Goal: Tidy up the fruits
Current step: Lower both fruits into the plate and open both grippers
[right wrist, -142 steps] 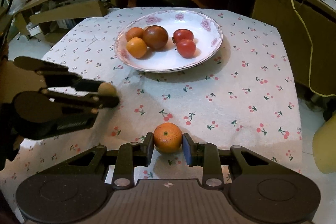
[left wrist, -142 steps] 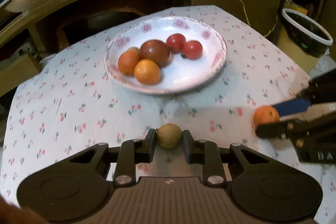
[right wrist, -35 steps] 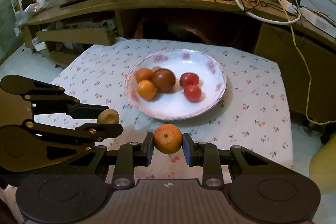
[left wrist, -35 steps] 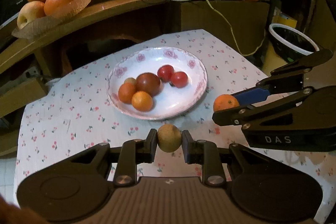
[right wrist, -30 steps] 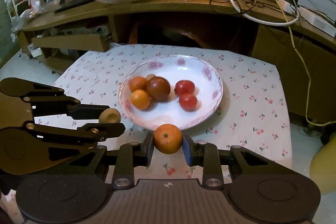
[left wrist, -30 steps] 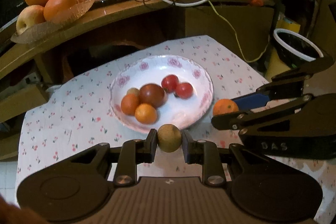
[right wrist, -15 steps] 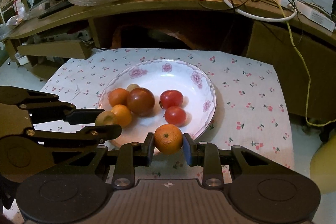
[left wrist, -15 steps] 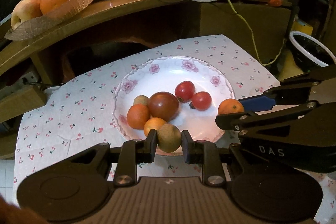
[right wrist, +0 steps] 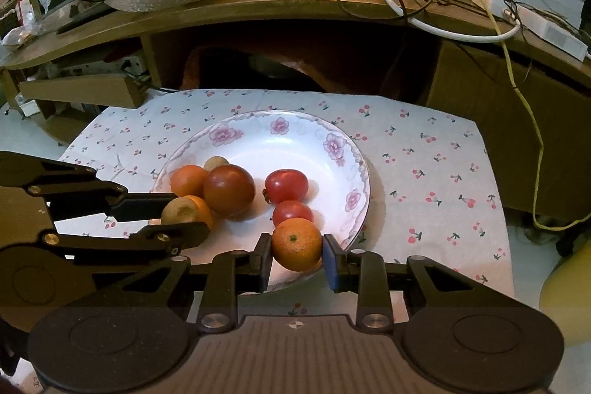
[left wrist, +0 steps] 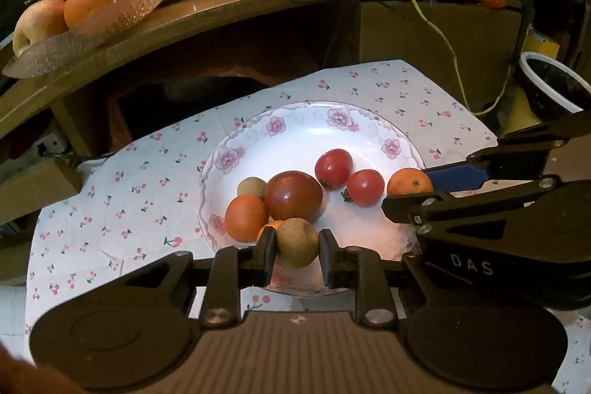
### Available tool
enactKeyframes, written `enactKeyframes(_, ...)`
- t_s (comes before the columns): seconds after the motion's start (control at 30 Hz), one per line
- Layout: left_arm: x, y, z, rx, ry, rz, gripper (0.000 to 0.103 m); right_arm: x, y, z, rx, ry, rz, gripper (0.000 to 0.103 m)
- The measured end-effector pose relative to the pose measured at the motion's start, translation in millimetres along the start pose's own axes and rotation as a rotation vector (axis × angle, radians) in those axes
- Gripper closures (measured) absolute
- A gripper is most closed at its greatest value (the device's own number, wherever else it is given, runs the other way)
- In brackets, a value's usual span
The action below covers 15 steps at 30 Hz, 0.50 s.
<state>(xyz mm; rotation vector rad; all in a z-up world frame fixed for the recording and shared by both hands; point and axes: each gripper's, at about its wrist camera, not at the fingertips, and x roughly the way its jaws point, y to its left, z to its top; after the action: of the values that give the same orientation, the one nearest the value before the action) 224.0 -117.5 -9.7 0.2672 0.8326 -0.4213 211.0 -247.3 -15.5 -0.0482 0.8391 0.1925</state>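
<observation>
Both grippers are loaded and positioned over the near edge of the plate (right wrist: 354, 168).

Left gripper (left wrist: 297, 244): its fingers are clamped on a small brown fruit (left wrist: 297, 242), which fills the gap between them. Directly ahead of the tips lie an orange fruit (left wrist: 246, 217) and a large dark tomato (left wrist: 293, 196); a second orange fruit is mostly hidden just behind the left finger. I cannot tell whether the held fruit is touching it.

Right gripper (right wrist: 297, 244): it grips a mandarin (right wrist: 297, 243) firmly between its fingers, over the plate's near rim. A red tomato (right wrist: 293, 212) sits immediately ahead of the tips, apparently touching or just short of the mandarin; another red tomato (right wrist: 287, 186) lies beyond it.

Risks, in my judgement:
- Releasing the mandarin this close to the rim may let it roll off onto the tablecloth (right wrist: 424, 154).
- Lowering either gripper further could knock the fruit ahead and scatter the cluster.
- The two grippers sit near each other; the left one reaches in just left of my right fingers, so any sideways correction risks a collision.
- Both fruits are round and will roll once freed.
</observation>
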Motion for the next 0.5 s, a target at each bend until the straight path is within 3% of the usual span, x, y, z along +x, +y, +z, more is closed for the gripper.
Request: enactKeyframes(0.5, 2.6, 0.9, 2.4, 0.007, -0.016, 0.025, 0.074, 3.6, 2.6, 4.6, -0.005, -0.018, -0.024, 0.071)
